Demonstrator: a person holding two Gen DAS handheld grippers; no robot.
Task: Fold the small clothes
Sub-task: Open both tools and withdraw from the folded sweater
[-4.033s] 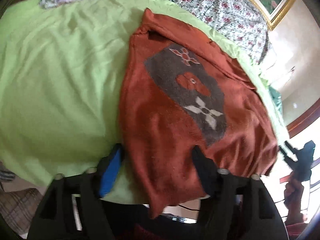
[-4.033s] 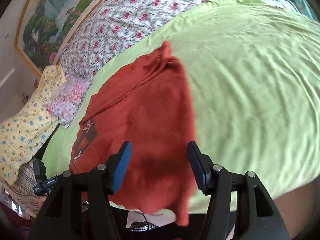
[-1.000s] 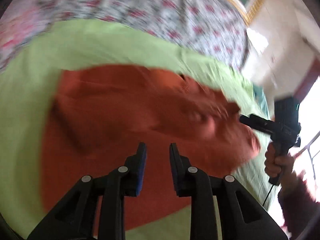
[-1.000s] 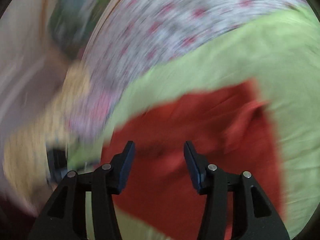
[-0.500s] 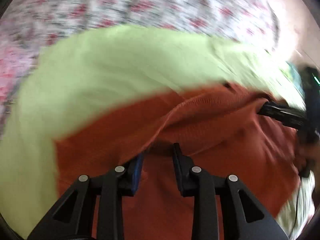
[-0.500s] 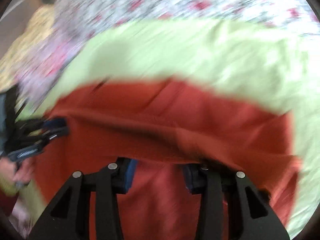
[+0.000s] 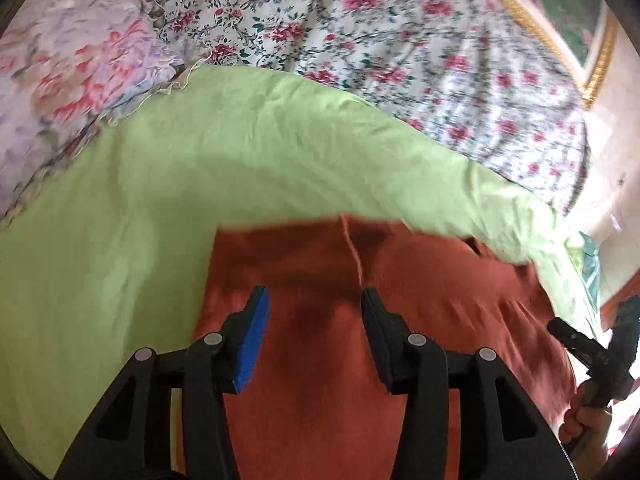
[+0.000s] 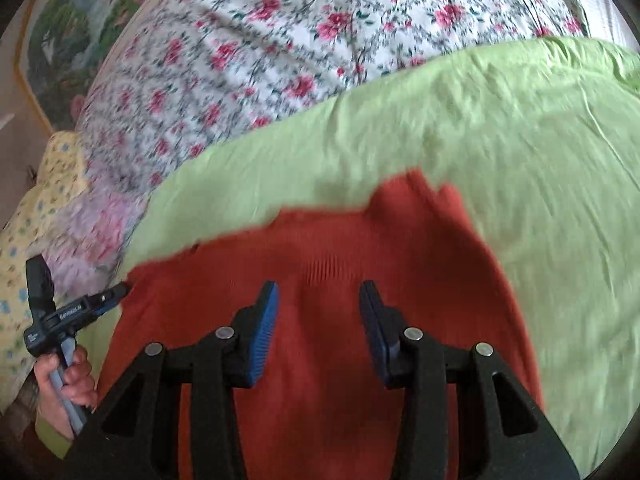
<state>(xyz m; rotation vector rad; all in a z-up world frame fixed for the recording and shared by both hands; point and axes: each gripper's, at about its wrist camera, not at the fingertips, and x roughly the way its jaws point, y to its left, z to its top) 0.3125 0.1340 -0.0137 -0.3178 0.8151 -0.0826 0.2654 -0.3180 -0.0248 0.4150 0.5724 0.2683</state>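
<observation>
A rust-red knit garment (image 7: 320, 380) lies folded on the light green sheet (image 7: 140, 220), plain side up with its print hidden. My left gripper (image 7: 314, 304) hovers over the garment's near half. Its jaws are opening, with no cloth between the pads. In the right wrist view the same garment (image 8: 320, 248) spreads below my right gripper (image 8: 319, 292), which is open with nothing held. Each view also catches the other tool: the right gripper (image 7: 554, 325) at the garment's right edge, and the left gripper (image 8: 120, 290) at its left corner, held by a hand (image 8: 68, 380).
A floral quilt (image 7: 400, 40) covers the bed beyond the green sheet (image 8: 520, 140). A purple-pink floral pillow (image 7: 60, 80) and a yellow patterned pillow (image 8: 36, 208) lie to the left. A gold-framed picture (image 7: 592, 40) hangs on the wall behind.
Half a second ago both grippers carried a raised fold of the red cloth at their fingers. Now the fold lies flat, both jaws stand wider and free of the cloth.
</observation>
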